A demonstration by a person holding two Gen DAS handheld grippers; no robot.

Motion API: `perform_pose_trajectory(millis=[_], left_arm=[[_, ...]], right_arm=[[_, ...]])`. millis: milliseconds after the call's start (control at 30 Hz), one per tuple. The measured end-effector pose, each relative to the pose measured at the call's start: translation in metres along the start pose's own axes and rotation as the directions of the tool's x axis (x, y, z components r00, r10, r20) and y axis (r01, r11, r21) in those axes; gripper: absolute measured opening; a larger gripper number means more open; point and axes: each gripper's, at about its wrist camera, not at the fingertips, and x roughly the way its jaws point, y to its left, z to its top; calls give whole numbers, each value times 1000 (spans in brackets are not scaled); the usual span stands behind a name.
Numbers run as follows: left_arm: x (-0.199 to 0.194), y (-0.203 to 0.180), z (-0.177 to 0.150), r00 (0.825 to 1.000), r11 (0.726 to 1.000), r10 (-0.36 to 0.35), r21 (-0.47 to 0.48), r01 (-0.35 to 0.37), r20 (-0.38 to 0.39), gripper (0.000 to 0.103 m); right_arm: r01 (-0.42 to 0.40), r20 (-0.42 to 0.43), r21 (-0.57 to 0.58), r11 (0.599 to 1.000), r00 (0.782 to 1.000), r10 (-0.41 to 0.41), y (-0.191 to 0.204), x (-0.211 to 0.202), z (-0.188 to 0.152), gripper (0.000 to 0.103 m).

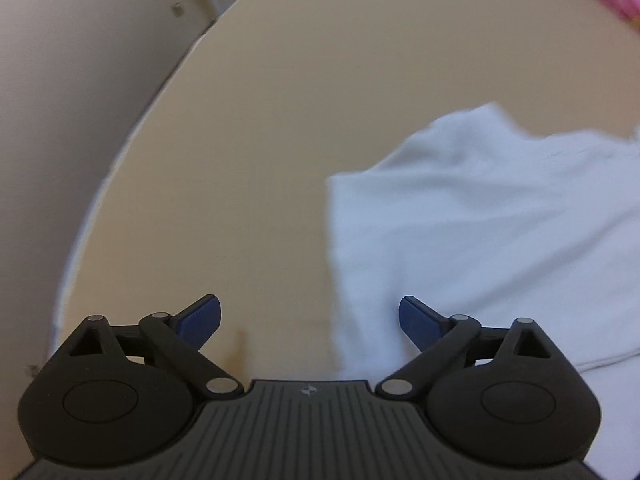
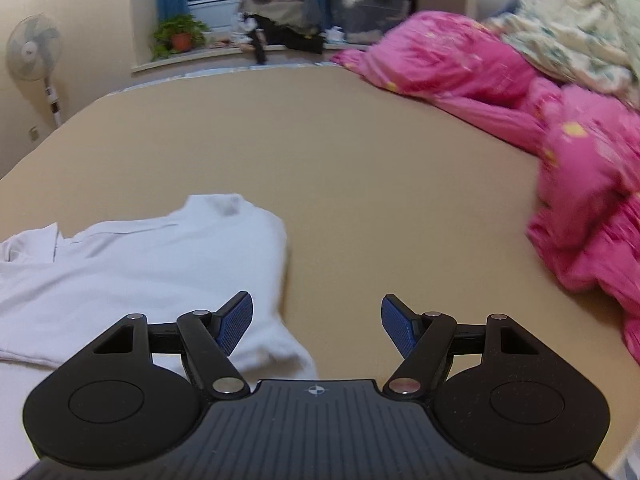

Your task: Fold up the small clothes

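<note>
A small white garment [image 1: 480, 220] lies partly folded on the tan bed sheet [image 1: 280, 120]. In the left wrist view it fills the right half, its left edge running down between my fingers. My left gripper [image 1: 310, 320] is open and empty, above that left edge. In the right wrist view the garment [image 2: 140, 264] lies at the lower left on the sheet [image 2: 360, 160]. My right gripper [image 2: 317, 326] is open and empty, above the garment's right edge, its left finger over the cloth.
A pink quilt [image 2: 560, 140] is bunched along the right side of the bed, with a floral blanket [image 2: 572, 28] behind it. A fan [image 2: 34, 52], a potted plant [image 2: 178, 36] and piled bags [image 2: 280, 12] stand beyond the bed. The bed's left edge [image 1: 132, 148] drops to the floor.
</note>
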Motion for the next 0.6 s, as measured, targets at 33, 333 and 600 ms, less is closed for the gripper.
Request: perform_pose_trajectory(millis=[33, 333, 600], left_arm=[[6, 3, 0, 1000, 1000, 2, -5, -2, -18, 98], [11, 31, -25, 997, 995, -77, -64, 78, 16, 103], [-62, 52, -118, 993, 982, -108, -150, 113, 41, 102]], right_arm=[[-7, -5, -20, 1000, 1000, 6, 5, 7, 1, 73], [91, -140, -37, 995, 986, -95, -3, 60, -27, 84], [29, -119, -43, 999, 992, -34, -13, -39, -49, 85]])
